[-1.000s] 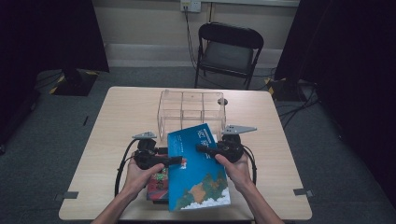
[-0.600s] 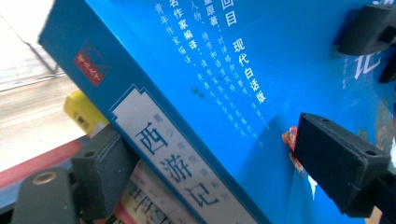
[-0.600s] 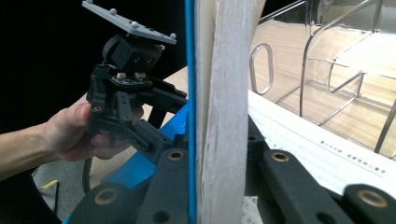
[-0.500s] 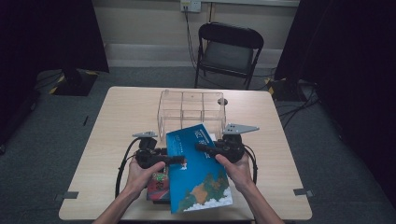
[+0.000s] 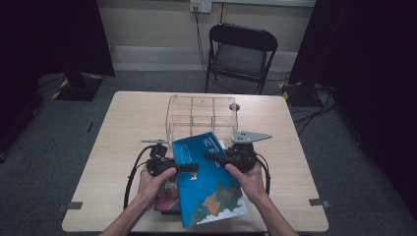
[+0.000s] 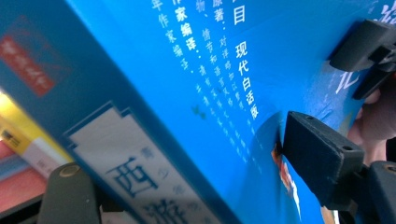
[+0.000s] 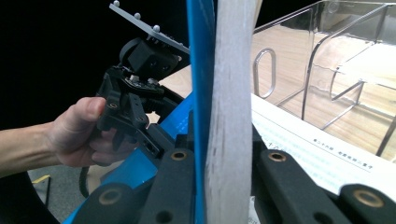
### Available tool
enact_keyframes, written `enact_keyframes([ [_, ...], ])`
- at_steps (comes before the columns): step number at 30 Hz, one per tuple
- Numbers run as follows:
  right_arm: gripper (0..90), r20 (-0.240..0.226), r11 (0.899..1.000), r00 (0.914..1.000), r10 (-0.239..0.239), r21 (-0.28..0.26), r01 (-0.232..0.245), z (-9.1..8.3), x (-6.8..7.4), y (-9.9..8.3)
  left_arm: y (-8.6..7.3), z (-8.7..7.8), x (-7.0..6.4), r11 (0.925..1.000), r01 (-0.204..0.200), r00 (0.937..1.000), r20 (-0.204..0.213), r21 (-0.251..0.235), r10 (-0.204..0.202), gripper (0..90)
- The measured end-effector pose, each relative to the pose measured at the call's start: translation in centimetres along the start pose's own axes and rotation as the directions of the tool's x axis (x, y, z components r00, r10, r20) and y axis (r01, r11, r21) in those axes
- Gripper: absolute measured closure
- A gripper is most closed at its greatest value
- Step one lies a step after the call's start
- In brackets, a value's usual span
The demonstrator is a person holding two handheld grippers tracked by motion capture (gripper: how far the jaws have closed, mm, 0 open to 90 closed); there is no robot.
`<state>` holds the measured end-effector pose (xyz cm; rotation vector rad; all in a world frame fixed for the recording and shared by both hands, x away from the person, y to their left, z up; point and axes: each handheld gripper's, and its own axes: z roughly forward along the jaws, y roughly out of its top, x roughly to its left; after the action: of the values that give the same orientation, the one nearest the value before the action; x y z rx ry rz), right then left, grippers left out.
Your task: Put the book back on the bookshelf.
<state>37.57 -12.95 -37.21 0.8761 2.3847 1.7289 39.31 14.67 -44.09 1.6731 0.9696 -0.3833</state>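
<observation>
The left gripper [image 5: 189, 168] is clenched on the spine edge of the blue book [image 5: 209, 184]; in the left gripper view one jaw presses the cover and the other sits under the spine. Below and behind that claw lies a stack of other books [image 5: 167, 194] on the table [image 5: 113, 132]. The blue book hangs tilted between the two claws, lifted off the stack, its far corner just short of the clear plastic organizer [image 5: 201, 115] ahead of both claws. The right gripper [image 5: 211, 156] is clamped on the opposite edge, its jaws squeezing cover and page block together. To do this step well, I judge both claws should keep even pressure, turn the book upright together, and line its spine with one compartment ahead before lowering, so the corner clears the organizer's front wall.
</observation>
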Motion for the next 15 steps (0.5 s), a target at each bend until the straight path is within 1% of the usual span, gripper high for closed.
enact_keyframes([
  [1, 81.2, 0.0, 1.0, 1.0, 0.0, 0.0, 0.0, 0.0, 0.0, 0.0, 0.1, 0.0, -0.1, 0.9999, -0.011, 0.9999, 0.0, 0.003, 0.011, 24.1],
  [2, 81.5, 0.006, 1.0, 1.0, 0.002, 0.0, -0.002, -0.1, 0.0, 0.0, 0.2, -0.2, -0.4, 0.9998, -0.021, 0.9997, -0.007, 0.005, 0.022, 25.3],
  [3, 81.5, 0.006, 1.0, 1.0, 0.002, 0.0, -0.002, -0.1, 0.0, 0.0, 0.2, -0.2, -0.4, 0.9998, -0.021, 0.9997, -0.007, 0.005, 0.022, 26.5],
  [4, 81.7, 0.014, 1.0, 0.9999, 0.001, -0.001, -0.001, -0.3, -0.1, 0.0, 0.4, -0.5, -0.8, 0.9992, -0.041, 0.9991, -0.006, 0.001, 0.041, 28.2],
  [5, 81.7, 0.014, 1.0, 0.9999, 0.001, -0.001, -0.001, -0.3, -0.1, 0.0, 0.4, -0.5, -0.8, 0.9992, -0.041, 0.9991, -0.006, 0.001, 0.041, 29.9],
  [6, 81.7, 0.024, 1.0, 0.9997, 0.001, 0.002, -0.001, -0.5, -0.1, 0.2, 0.4, -0.6, -1.0, 0.9988, -0.049, 0.9988, -0.002, -0.006, 0.049, 31.2],
  [7, 81.7, 0.024, 1.0, 0.9997, 0.001, 0.002, -0.001, -0.5, -0.1, 0.2, 0.5, -0.7, -1.2, 0.9981, -0.061, 0.9981, -0.006, -0.012, 0.061, 31.2],
  [9, 81.3, 0.045, 1.0, 0.9989, -0.012, 0.016, 0.012, -0.6, 0.0, 0.3, 0.5, -0.8, -1.5, 0.9971, -0.075, 0.997, -0.022, -0.017, 0.074, 32.8],
  [10, 80.9, 0.07, 0.999, 0.9971, -0.029, 0.045, 0.026, -0.4, 0.0, 0.4, 0.4, -0.7, -1.7, 0.9969, -0.077, 0.9964, -0.036, -0.017, 0.076, 33.3],
  [11, 80.9, 0.07, 0.999, 0.9971, -0.029, 0.045, 0.026, -0.4, 0.0, 0.4, 0.4, -0.7, -1.7, 0.9969, -0.077, 0.9964, -0.036, -0.017, 0.076, 33.7],
  [12, 80.6, 0.078, 0.997, 0.9965, -0.028, 0.073, 0.022, -0.2, -0.2, 0.4, 0.3, -0.8, -1.7, 0.9972, -0.073, 0.9966, -0.039, -0.016, 0.072, 34.2],
  [14, 80.6, 0.076, 0.997, 0.9969, -0.022, 0.078, 0.016, -0.1, -0.3, 0.5, 0.4, -0.8, -1.7, 0.9975, -0.067, 0.9972, -0.034, -0.022, 0.066, 35.0],
  [15, 80.3, 0.079, 0.996, 0.9966, -0.023, 0.09, 0.015, -0.1, -0.3, 0.6, 0.4, -0.9, -1.6, 0.9975, -0.065, 0.9976, -0.028, -0.027, 0.064, 36.9],
])
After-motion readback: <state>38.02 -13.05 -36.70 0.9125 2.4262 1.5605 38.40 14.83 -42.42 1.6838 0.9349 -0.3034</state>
